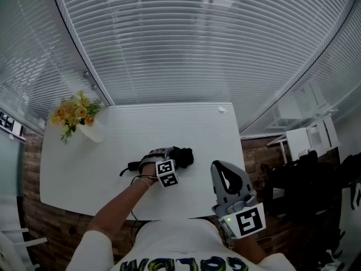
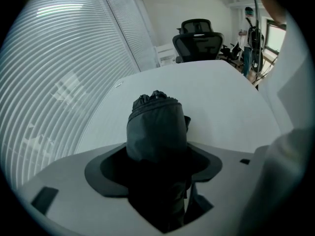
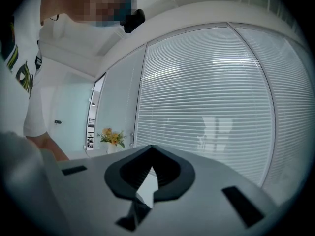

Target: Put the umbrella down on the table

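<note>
A folded black umbrella [image 1: 181, 156] lies on the white table [image 1: 130, 131] near its front middle, its strap end pointing left. My left gripper [image 1: 164, 158] is down over it, pointing steeply at the tabletop. In the left gripper view the umbrella's dark sleeve [image 2: 156, 127] sits between the jaws of the left gripper [image 2: 156, 176], resting on the table [image 2: 221, 97]; a slim gap shows on its right side, so the jaws stand open around it. My right gripper [image 1: 221, 168] is held level off the table's front right corner. The right gripper [image 3: 146, 181] has its jaws together with nothing in them.
A vase of yellow flowers [image 1: 76, 114] stands at the table's far left corner, and shows small as flowers [image 3: 112, 137]. A small white scrap [image 1: 221, 109] lies at the far right edge. Window blinds [image 1: 192, 38] run behind. A black office chair [image 2: 198, 38] stands beyond the table's end.
</note>
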{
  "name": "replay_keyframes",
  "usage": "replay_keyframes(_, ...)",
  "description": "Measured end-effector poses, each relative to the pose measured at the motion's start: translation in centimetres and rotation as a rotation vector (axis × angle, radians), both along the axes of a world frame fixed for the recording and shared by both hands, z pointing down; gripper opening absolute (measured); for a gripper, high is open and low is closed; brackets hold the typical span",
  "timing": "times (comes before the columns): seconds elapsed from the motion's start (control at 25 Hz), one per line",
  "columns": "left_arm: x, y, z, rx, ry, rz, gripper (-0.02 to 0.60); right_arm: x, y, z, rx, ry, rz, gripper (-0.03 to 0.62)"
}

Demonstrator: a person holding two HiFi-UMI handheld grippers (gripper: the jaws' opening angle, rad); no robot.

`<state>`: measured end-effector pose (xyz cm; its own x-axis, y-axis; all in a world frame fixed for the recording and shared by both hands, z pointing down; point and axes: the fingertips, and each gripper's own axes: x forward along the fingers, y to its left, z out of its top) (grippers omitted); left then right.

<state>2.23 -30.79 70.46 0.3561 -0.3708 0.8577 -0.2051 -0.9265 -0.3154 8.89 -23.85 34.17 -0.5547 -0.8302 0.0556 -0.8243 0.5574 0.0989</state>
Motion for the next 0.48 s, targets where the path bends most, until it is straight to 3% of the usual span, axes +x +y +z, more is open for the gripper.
replay_keyframes(0.48, -1.2, 0.3, -4.2, 0.038, 0.092, -0.062, 0.339, -0.7, -0.3, 0.5, -0.015, -0.007, -0.021, 0.009)
